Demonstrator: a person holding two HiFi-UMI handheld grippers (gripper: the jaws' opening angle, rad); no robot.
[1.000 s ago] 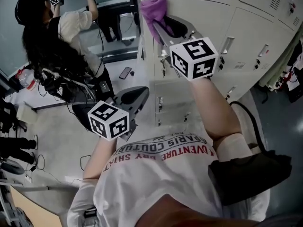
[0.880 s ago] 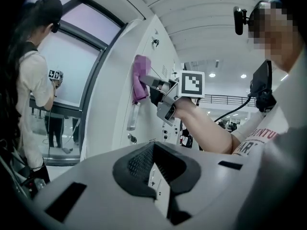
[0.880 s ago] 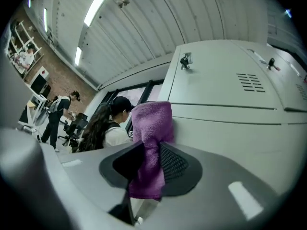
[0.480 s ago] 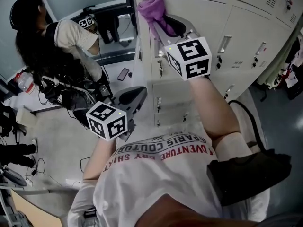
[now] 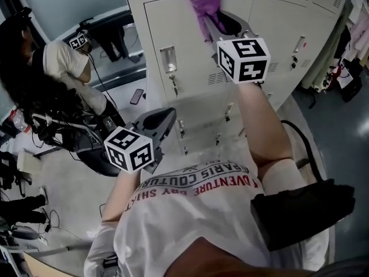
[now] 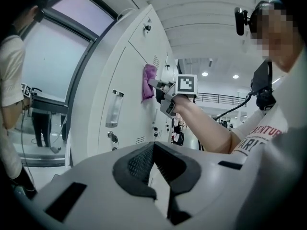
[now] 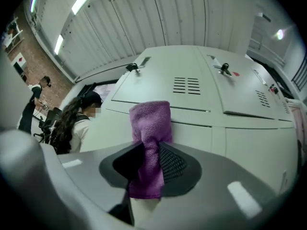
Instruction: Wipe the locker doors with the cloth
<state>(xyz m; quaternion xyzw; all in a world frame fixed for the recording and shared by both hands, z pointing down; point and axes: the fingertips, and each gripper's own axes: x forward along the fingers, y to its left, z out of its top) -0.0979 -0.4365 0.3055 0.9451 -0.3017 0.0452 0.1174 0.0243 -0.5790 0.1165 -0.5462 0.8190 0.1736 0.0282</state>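
Observation:
A purple cloth point(image 5: 205, 1) is pinched in my right gripper point(image 5: 213, 25), which is shut on it and raised up against a pale locker door point(image 5: 179, 33). In the right gripper view the cloth point(image 7: 151, 126) sticks out past the jaws, its top against the locker door point(image 7: 192, 123). My left gripper point(image 5: 163, 118) hangs low by my waist, away from the lockers, shut with nothing in it. The left gripper view looks over its own jaws point(image 6: 152, 147) at the cloth point(image 6: 148, 80) pressed on the door point(image 6: 129, 95).
A latch handle point(image 5: 168, 59) with a key sits left of the cloth on the same door. Another person point(image 5: 55, 68) stands at the left with grippers. Cables and gear point(image 5: 69, 128) and a phone point(image 5: 137, 96) lie on the floor. Clothes point(image 5: 353, 36) hang at the right.
My right gripper has carried the cloth rightward from the locker bank's left edge onto the door face. The left gripper has stayed low by my waist.

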